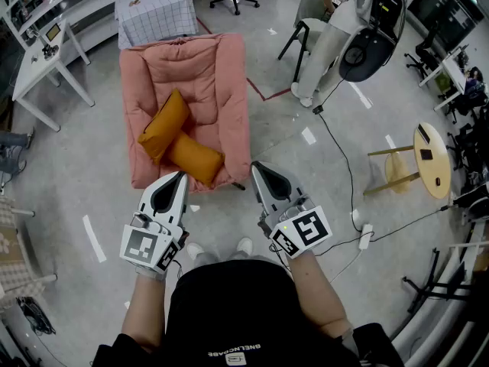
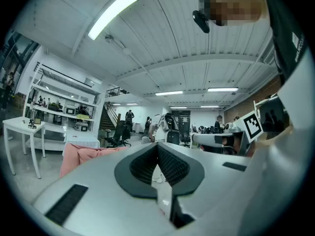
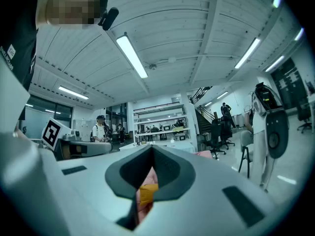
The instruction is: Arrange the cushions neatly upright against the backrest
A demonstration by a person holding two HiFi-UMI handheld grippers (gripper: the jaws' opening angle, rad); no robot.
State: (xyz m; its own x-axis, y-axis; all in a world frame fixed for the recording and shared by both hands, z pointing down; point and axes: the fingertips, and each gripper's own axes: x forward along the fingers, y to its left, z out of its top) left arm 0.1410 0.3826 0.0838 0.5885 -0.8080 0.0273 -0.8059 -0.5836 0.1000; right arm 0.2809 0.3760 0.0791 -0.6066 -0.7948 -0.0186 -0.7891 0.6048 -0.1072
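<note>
A pink sofa (image 1: pixel 200 73) stands on the floor ahead of me in the head view. Two orange cushions lie on its seat: one (image 1: pixel 163 124) leans against the left armrest, the other (image 1: pixel 195 157) lies flat near the front edge. My left gripper (image 1: pixel 181 177) is shut and empty, level, just short of the sofa's front. My right gripper (image 1: pixel 256 167) is also shut and empty, by the sofa's front right corner. In the left gripper view the jaws (image 2: pixel 158 147) are closed, with the sofa (image 2: pixel 78 153) at left. In the right gripper view, an orange cushion (image 3: pixel 147 192) shows below the closed jaws (image 3: pixel 150 150).
A table with a checked cloth (image 1: pixel 157 11) stands behind the sofa and a white desk (image 1: pixel 40 61) to the left. A black stool (image 1: pixel 302 38), a seated person (image 1: pixel 330 33) and a round wooden side table (image 1: pixel 432 159) are at right. A cable (image 1: pixel 337 144) crosses the floor.
</note>
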